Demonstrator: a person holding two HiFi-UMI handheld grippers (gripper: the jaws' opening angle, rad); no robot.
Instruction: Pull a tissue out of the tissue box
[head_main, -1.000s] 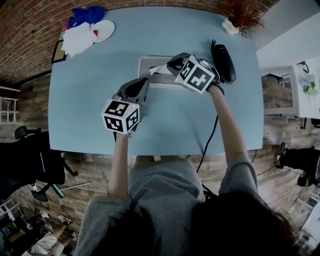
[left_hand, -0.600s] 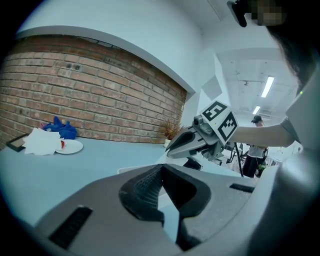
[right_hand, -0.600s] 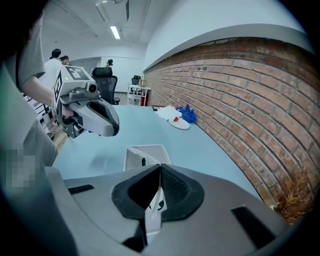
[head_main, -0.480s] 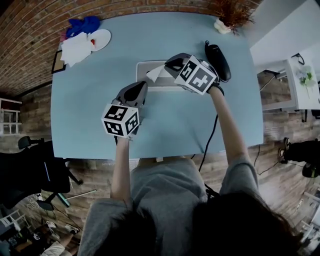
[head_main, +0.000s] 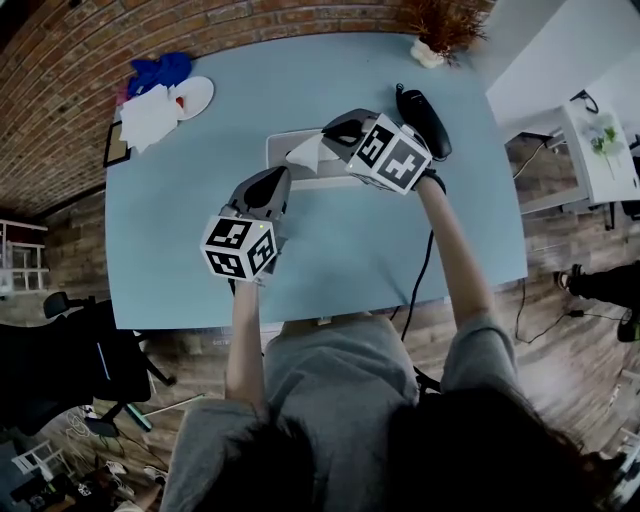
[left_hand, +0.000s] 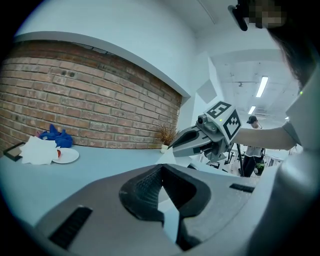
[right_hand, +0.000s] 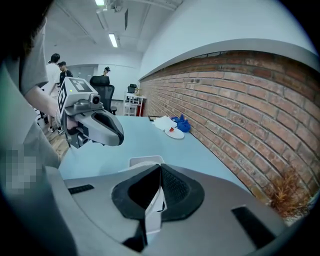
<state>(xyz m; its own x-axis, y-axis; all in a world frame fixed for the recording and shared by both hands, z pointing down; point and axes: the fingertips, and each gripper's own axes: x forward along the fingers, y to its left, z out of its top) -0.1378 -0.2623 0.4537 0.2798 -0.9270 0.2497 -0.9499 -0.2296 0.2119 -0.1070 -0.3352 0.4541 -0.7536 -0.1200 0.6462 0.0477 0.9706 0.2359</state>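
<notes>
The right gripper (head_main: 332, 130) is closed on a tissue (head_main: 304, 151), which hangs from its jaws, just above the box (head_main: 310, 178). The left gripper (head_main: 271, 184) is closed and empty; the box lies just ahead of it.

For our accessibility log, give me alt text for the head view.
The right claw is shut on a white tissue above the tissue box on a blue table. The left claw hovers nearby, holding nothing.

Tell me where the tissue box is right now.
In the head view, the tissue box sits mid-table, just beyond the left gripper and under the right gripper, whose jaws pinch a tissue.
</notes>
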